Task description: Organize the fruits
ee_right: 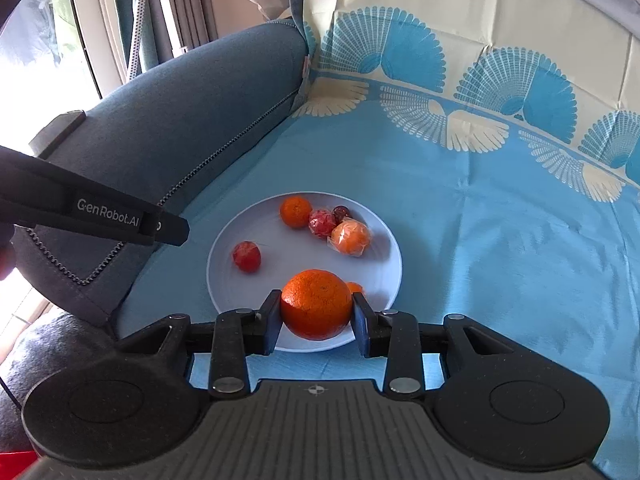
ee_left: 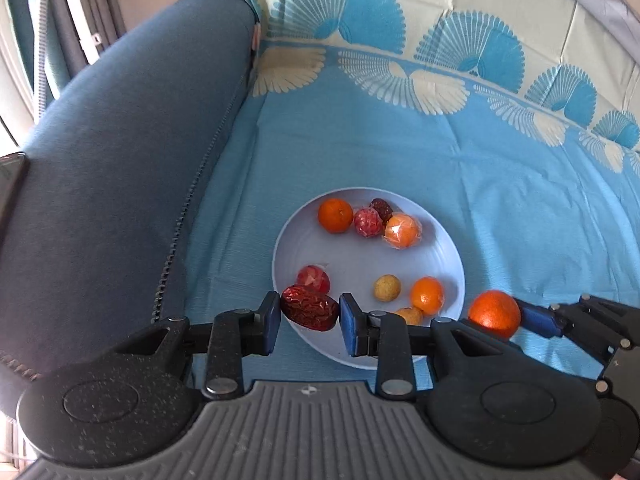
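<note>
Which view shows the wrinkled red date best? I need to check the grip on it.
The left wrist view: the red date sits clamped between the left gripper pads. The right wrist view shows only that gripper's body, not the date.

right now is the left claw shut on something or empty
Shut on something: the left claw pinches a wrinkled red date between both blue pads, held over the near rim of the plate.

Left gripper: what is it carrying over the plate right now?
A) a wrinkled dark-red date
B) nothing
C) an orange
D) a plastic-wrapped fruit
A: the left gripper is shut on a wrinkled dark-red date at the near rim of the plate.
</note>
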